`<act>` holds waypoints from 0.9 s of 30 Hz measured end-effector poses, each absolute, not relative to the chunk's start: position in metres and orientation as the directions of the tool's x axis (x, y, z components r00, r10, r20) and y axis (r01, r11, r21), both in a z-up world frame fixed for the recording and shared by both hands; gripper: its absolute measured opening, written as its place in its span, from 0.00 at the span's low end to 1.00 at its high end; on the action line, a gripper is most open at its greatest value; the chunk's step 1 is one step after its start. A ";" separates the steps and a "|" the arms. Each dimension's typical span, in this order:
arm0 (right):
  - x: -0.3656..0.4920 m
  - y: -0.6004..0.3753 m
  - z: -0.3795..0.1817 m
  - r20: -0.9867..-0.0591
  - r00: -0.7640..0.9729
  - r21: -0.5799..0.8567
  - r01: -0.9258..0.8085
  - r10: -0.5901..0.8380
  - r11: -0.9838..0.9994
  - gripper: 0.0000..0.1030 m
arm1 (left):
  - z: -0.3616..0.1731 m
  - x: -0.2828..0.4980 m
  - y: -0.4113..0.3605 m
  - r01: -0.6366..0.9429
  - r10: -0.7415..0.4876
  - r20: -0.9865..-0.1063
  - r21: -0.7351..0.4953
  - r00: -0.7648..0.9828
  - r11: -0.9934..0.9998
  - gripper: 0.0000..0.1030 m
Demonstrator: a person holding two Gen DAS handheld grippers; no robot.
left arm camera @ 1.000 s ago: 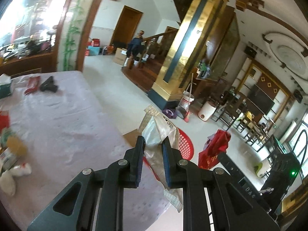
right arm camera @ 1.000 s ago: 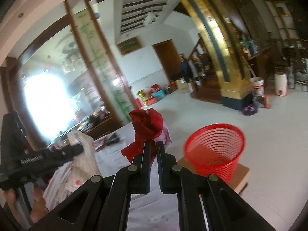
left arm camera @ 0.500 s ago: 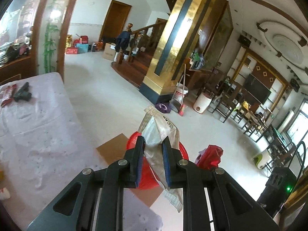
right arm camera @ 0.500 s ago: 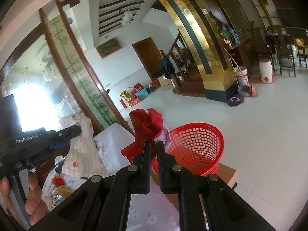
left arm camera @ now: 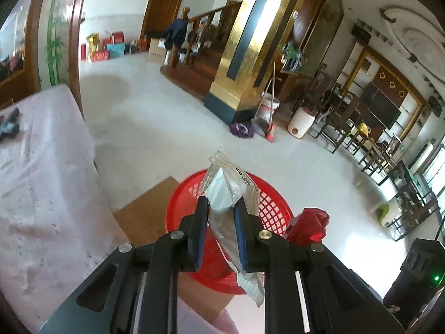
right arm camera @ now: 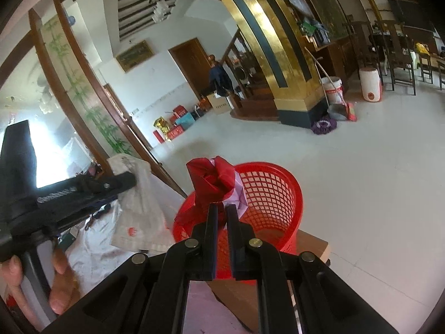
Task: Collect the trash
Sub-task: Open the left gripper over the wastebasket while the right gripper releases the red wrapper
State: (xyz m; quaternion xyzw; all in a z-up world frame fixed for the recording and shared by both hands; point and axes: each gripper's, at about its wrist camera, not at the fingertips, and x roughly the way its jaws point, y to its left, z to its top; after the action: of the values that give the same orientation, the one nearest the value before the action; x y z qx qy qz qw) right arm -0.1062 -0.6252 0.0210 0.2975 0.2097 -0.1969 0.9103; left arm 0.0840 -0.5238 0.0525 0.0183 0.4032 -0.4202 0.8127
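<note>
In the left wrist view, the left hand-held gripper (left arm camera: 221, 208) sits at lower centre, its jaws pinching a crumpled silver-and-white plastic bag (left arm camera: 228, 192). The bag stands up above the fingertips and hangs down below them. Black print shows on its upper right face, too small to read. Directly behind the bag lies the red mesh basket (left arm camera: 267, 203), which rests on a brown cardboard sheet (left arm camera: 144, 211) on the pale floor. The worktop (left arm camera: 41, 181), under a pale pink cloth, fills the left of the frame.

In the right wrist view, the right hand-held gripper (right arm camera: 222, 208) is at lower centre, its jaws pressed onto a bunched red bag (right arm camera: 212, 181) with a pale pink part on its right side. The red bag is in front of the near left rim of the basket (right arm camera: 267, 194). At left, a hand (right arm camera: 33, 275) holds the other gripper body, which carries white lettering, blurred and unreadable. The plastic bag (right arm camera: 141, 208) hangs from it and shows a small red mark near its lower edge.
</note>
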 end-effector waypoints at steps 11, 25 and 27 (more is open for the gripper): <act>-0.084 -0.644 0.002 -0.559 0.795 0.435 0.523 -0.236 0.733 0.06 | 0.019 0.098 -0.549 0.701 -0.617 -0.733 -0.278 0.287 0.657 0.18; -0.096 -0.644 0.006 -0.548 0.803 0.482 0.532 -0.235 0.696 0.31 | 0.036 0.093 -0.515 0.681 -0.632 -0.713 -0.303 0.302 0.667 0.44; -0.100 -0.633 0.017 -0.530 0.817 0.481 0.511 -0.229 0.712 0.32 | 0.047 0.086 -0.493 0.673 -0.647 -0.694 -0.316 0.316 0.668 0.47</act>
State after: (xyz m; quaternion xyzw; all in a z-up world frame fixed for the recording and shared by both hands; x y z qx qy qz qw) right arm -0.0995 -0.6334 0.0167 0.3188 0.2217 -0.2059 0.8982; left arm 0.0859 -0.4932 0.0472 0.0160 0.4202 -0.4070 0.8109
